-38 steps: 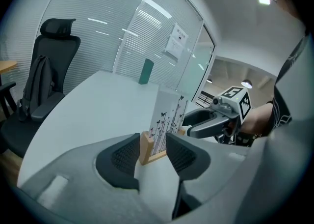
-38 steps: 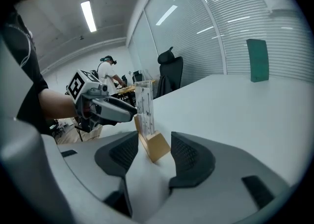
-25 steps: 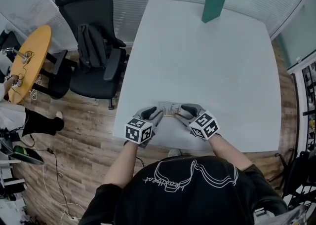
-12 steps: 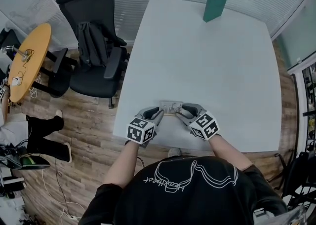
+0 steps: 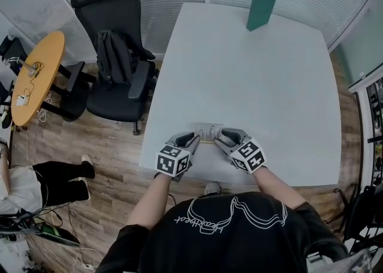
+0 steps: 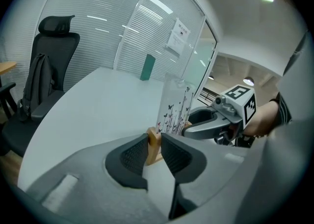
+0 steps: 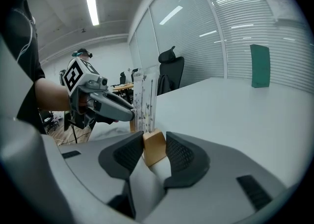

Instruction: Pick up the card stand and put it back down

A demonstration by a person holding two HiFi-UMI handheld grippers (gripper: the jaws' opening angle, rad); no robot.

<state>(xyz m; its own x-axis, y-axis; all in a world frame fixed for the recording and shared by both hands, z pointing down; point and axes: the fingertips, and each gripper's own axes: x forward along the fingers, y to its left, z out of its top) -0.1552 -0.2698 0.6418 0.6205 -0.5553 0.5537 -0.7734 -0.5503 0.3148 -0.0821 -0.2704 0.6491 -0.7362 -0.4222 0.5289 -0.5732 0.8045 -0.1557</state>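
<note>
The person wears a black short-sleeved T-shirt. Across its front runs a white line-drawn print of looping outlines, with a slanted line of script at one side, too small to read. The short sleeves end above the elbows and both forearms are uncovered.

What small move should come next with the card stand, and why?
Probably lift both claws straight up together, keeping them level. The left claw and right claw have just been closing and seem to press on the two ends of the wooden base of the card stand, which rests on the table.
</note>
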